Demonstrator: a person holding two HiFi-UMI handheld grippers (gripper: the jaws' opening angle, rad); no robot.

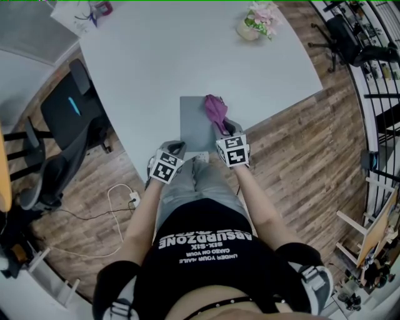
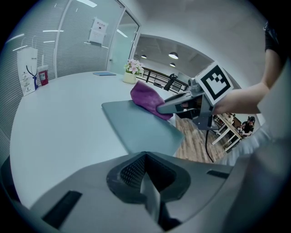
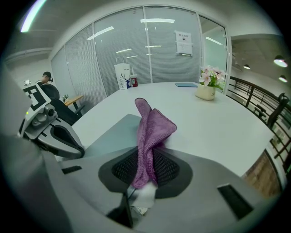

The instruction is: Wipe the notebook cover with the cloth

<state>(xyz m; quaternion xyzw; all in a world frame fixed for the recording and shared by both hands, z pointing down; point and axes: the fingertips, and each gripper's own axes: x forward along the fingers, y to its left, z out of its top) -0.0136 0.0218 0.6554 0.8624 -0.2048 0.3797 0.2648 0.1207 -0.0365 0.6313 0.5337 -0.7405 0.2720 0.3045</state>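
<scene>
A grey notebook (image 1: 195, 122) lies flat at the near edge of the white table (image 1: 156, 62). A purple cloth (image 1: 216, 111) stands bunched over the notebook's right side, and my right gripper (image 1: 224, 129) is shut on its lower end. In the right gripper view the cloth (image 3: 152, 132) rises out of the right gripper (image 3: 146, 159). My left gripper (image 1: 178, 147) sits at the notebook's near left corner. In the left gripper view the left gripper (image 2: 145, 157) is shut, and the notebook (image 2: 136, 125) runs up to its tips.
A flower pot (image 1: 256, 22) stands at the table's far right, a paper bag (image 1: 78, 15) at the far left. A black chair (image 1: 65, 122) stands left of the table. A white cable (image 1: 122, 200) lies on the wooden floor.
</scene>
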